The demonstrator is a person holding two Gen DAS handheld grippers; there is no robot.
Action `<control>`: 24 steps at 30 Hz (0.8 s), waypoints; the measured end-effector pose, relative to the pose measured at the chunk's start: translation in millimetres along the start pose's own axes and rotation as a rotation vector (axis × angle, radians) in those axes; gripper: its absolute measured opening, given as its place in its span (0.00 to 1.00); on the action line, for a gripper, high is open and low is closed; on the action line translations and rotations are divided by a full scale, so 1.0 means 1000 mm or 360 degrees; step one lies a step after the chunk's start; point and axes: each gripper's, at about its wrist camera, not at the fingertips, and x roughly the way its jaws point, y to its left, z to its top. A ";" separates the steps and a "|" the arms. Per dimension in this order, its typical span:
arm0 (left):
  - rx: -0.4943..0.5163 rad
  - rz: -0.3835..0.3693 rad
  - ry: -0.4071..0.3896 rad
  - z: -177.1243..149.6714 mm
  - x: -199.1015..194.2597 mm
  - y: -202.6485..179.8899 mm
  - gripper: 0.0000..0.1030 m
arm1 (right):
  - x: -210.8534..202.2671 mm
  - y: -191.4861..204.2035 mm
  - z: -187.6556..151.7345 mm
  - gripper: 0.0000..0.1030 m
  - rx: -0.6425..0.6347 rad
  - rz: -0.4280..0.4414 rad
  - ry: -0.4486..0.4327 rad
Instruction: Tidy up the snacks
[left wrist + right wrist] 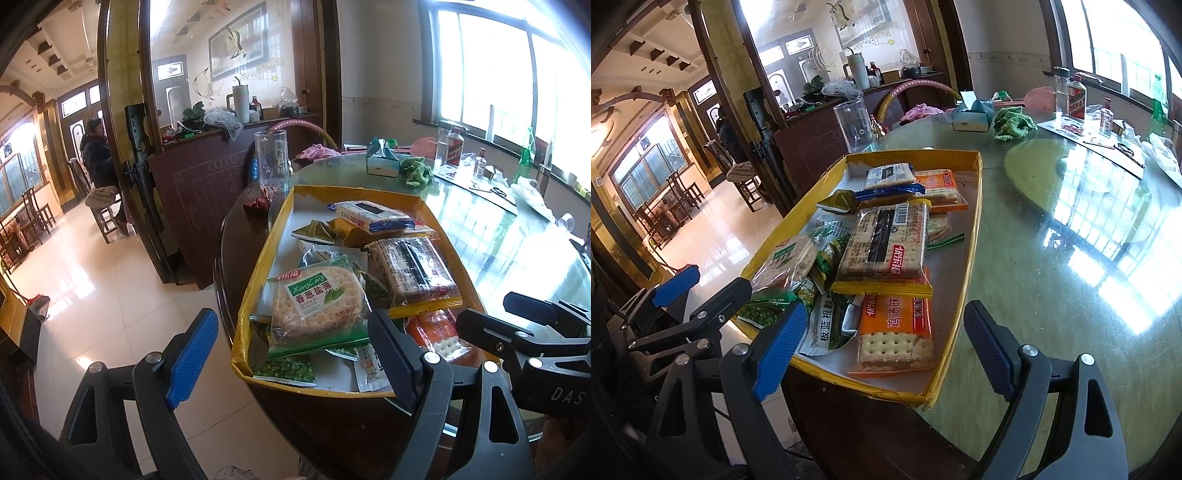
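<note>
A shallow yellow-rimmed tray (258,273) (971,258) sits at the near edge of a round table and holds several snack packs. A round green scallion cracker pack (317,302) (786,262) lies at its left. A yellow-edged cracker pack (413,269) (886,247) lies in the middle, and an orange cracker pack (894,332) (439,328) near the front. Green pea packets (284,369) (768,310) lie at the front left. My left gripper (291,362) is open and empty over the tray's near edge. My right gripper (886,354) is open and empty above the orange pack.
The table has a glass top (1071,258). Beyond the tray stand a clear plastic jug (271,155), a tissue box (382,162), a green cloth (415,171) and bottles (454,147) near the window. To the left the table drops to a tiled floor (110,280).
</note>
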 end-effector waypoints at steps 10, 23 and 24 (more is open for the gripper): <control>0.0003 0.0013 0.0000 0.001 0.001 0.001 0.81 | 0.001 0.000 0.000 0.85 -0.0001 -0.0001 -0.0001; 0.0020 0.0000 -0.0014 0.003 0.001 0.002 0.81 | -0.001 0.001 0.000 0.85 -0.0001 -0.0002 -0.0005; 0.0020 -0.0001 -0.0016 0.003 0.001 0.003 0.81 | -0.001 0.001 0.000 0.85 -0.0002 -0.0002 -0.0007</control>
